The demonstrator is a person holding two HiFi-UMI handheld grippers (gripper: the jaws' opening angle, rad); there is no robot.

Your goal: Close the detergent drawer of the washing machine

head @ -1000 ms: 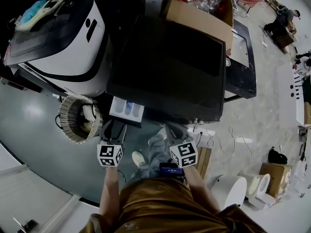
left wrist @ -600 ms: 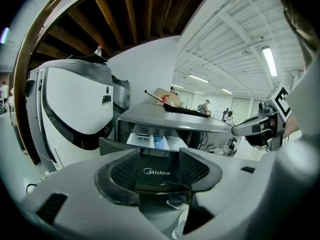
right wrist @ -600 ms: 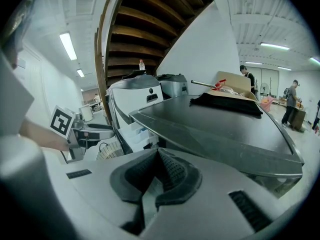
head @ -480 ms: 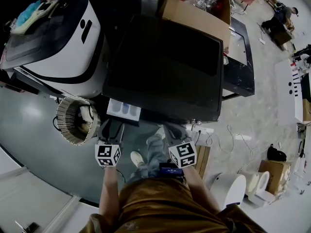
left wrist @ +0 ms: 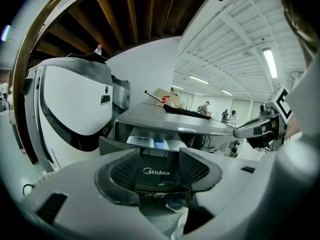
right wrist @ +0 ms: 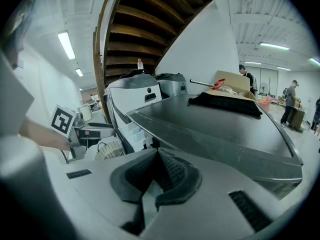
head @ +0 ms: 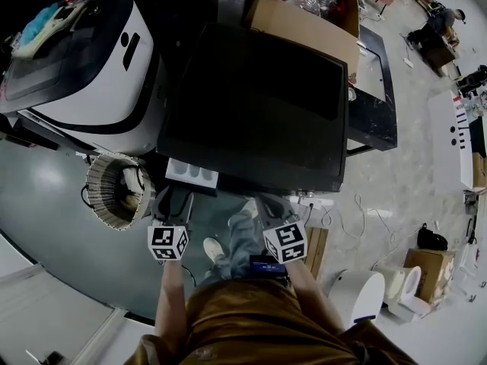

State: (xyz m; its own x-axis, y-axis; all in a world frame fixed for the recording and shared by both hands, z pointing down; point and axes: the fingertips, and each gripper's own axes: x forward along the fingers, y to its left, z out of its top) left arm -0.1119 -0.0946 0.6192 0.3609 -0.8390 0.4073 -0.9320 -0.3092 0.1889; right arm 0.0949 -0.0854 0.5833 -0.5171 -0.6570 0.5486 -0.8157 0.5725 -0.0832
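Because the detergent drawer (head: 192,172) juts from the washing machine (head: 259,105) toward 6 o'clock, just at 12 o'clock from the left gripper (head: 173,201), whose released fingers flank its dark front, a straight push looks right; the right gripper (head: 268,204), clenched on nothing, sits farther off.

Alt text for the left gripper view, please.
The left gripper, jaws apart, faces a partly open detergent drawer, its dark front seen between them, on a grey washing machine. White appliance at left; right gripper at right edge.
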